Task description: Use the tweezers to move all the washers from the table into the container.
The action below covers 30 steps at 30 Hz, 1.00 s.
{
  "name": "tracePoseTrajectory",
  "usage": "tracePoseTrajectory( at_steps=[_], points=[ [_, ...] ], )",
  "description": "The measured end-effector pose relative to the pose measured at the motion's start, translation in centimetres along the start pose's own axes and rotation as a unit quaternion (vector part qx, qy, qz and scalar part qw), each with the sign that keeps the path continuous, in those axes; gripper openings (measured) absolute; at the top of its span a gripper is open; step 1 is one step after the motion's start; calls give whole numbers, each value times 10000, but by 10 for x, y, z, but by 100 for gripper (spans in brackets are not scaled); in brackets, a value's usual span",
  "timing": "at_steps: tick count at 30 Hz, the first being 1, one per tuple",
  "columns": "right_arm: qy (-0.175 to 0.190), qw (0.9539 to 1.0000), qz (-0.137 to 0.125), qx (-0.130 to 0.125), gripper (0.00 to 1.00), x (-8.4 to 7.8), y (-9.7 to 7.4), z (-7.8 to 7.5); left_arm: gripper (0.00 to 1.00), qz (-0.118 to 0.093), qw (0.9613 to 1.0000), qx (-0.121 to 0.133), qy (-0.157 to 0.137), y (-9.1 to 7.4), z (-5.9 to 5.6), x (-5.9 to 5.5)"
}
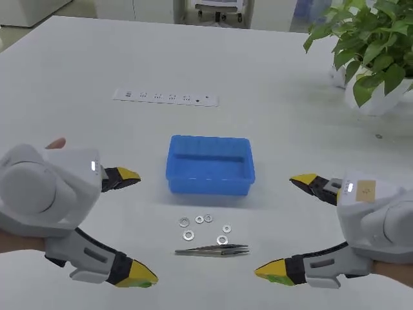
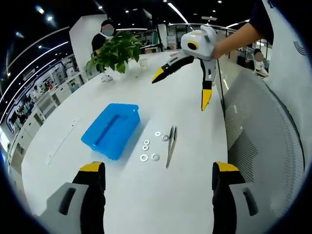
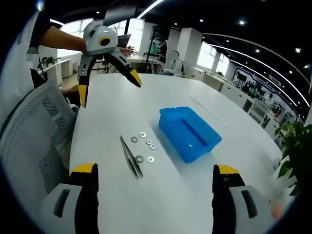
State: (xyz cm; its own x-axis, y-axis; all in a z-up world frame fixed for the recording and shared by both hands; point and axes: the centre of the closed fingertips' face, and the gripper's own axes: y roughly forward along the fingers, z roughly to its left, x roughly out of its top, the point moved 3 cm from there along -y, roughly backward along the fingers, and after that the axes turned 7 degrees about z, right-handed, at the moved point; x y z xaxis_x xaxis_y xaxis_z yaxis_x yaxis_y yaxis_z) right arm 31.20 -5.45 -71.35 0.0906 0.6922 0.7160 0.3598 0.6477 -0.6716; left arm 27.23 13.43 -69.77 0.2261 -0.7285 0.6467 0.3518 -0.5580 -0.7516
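Left hand-held gripper [image 1: 139, 226] hovers over the near left of the white worktop [image 1: 84, 71], its yellow-tipped jaws spread wide and holding nothing. Farther back, a white power strip [image 1: 166, 97] lies flat, well apart from everything else. At centre sits the blue container [image 1: 210, 183], a shallow rectangular tub. Just in front of it six washers [image 1: 199, 219] lie loosely scattered on the worktop, and the tweezers [image 1: 211, 250] lie flat along their near edge, one washer just beside or touching them. Bare worktop separates both grippers from this cluster. Right hand-held gripper [image 1: 279, 225] hovers at the near right, jaws likewise wide apart and empty. A potted plant [image 1: 368, 39] stands at the far right.
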Motion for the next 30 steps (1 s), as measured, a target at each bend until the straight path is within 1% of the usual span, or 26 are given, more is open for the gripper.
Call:
tracePoseTrajectory(
  at_steps=[2, 5, 7, 11, 23, 30],
  points=[
    [13, 10000, 3, -16, 97, 0, -1, 0, 96, 1, 10000, 5, 18, 0, 0, 0],
    [34, 10000, 35, -30, 97, -2, -2, 0, 96, 74, 10000, -7, 65, 1, -1, -1],
    [47, 10000, 45, -26, 96, -3, -2, 0, 95, 36, 10000, -42, 67, 1, -2, 0],
    [53, 10000, 70, -37, 96, -4, -3, 1, 95, 118, 9999, -4, 88, 2, -1, -3],
    [69, 9999, 134, -51, 94, -5, -3, 3, 94, 100, 9999, 53, 45, 3, -1, -2],
    [108, 9998, 163, -73, 93, -7, -4, 3, 94, 159, 9999, 38, 37, 3, -2, -4]
  ],
)
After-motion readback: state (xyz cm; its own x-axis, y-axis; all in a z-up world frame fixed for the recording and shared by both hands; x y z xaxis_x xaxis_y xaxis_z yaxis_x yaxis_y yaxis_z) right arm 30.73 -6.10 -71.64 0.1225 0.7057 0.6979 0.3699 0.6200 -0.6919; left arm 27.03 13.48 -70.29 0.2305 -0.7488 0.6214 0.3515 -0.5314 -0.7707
